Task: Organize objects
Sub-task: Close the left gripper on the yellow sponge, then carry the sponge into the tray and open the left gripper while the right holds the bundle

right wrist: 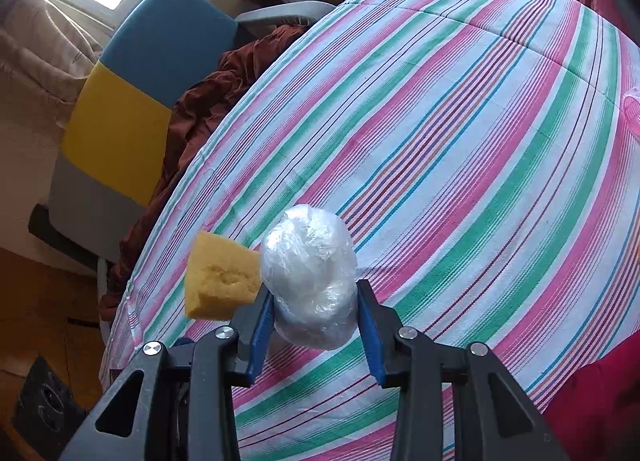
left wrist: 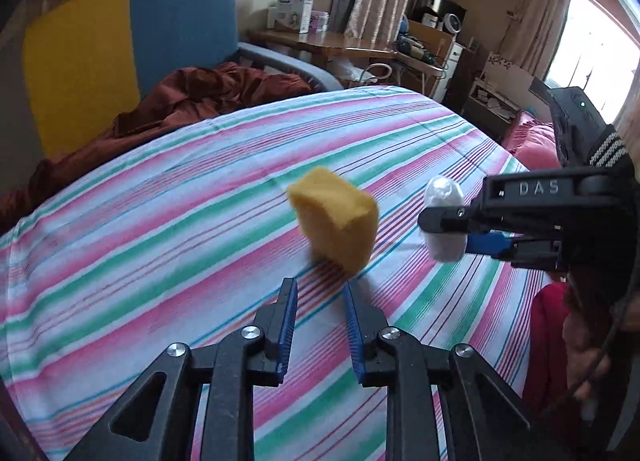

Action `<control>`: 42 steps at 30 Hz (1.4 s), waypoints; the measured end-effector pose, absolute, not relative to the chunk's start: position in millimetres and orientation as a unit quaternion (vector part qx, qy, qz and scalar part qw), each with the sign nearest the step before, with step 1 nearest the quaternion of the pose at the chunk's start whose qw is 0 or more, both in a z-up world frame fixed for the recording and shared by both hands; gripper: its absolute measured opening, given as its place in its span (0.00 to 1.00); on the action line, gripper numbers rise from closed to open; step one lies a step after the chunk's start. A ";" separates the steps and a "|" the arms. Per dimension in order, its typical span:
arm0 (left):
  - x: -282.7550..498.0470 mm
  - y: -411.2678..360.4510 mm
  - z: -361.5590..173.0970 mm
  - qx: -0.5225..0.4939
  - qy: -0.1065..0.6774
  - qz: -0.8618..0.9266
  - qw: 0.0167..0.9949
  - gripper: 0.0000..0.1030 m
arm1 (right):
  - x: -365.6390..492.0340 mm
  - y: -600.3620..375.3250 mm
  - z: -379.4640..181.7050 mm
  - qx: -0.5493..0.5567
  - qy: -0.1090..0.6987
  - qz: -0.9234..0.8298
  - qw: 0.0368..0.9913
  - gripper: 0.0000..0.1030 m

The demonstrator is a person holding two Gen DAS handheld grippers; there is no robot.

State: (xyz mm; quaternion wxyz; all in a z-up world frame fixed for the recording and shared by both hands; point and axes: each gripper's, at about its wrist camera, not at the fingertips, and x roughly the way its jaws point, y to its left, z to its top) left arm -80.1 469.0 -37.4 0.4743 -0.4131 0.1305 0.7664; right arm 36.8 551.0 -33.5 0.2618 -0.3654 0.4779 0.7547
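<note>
Your left gripper (left wrist: 320, 293) sits nearest the lens with its jaws drawn in to their narrowest and nothing between them; the yellow sponge (left wrist: 334, 219) lies just past the fingertips, tilted on one corner and blurred, so you cannot count on it being settled on the striped bedsheet (left wrist: 180, 245). Judging by that, the pinch missed or the sponge slipped forward, so spread the jaws first, wait for the sponge to lie flat, then come down with a blue pad on each of its broad faces before closing. Your right gripper (right wrist: 316, 315) has its jaws clamped around the plastic-wrapped white bundle (right wrist: 308, 273), held above the sheet and just beside the sponge; keep that hand quiet and off to the side so the two tools do not collide. Farther off, a rust-brown cloth (left wrist: 188, 97) is heaped against the blue and yellow chair (left wrist: 128, 45).
</note>
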 end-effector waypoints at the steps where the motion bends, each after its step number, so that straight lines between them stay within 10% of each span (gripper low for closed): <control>1: -79.3 461.6 -39.6 -0.420 0.128 0.768 0.467 0.23 | 36.9 550.1 -33.3 -0.366 0.477 0.756 0.260 0.38; 16: -110.4 516.1 -9.7 -0.464 0.041 0.772 0.432 0.77 | 47.0 552.8 -28.6 -0.345 0.488 0.755 0.270 0.38; 20: -126.2 537.4 -29.5 -0.491 0.044 0.765 0.414 0.76 | 52.4 556.0 -27.1 -0.331 0.498 0.753 0.275 0.38; 25: -120.9 523.8 -48.7 -0.498 0.065 0.755 0.421 0.37 | 47.8 555.7 -28.7 -0.341 0.494 0.752 0.272 0.39; 42: -60.3 409.6 -40.6 -0.467 0.050 0.785 0.403 0.31 | -17.4 502.0 -49.4 -0.506 0.345 0.768 0.187 0.38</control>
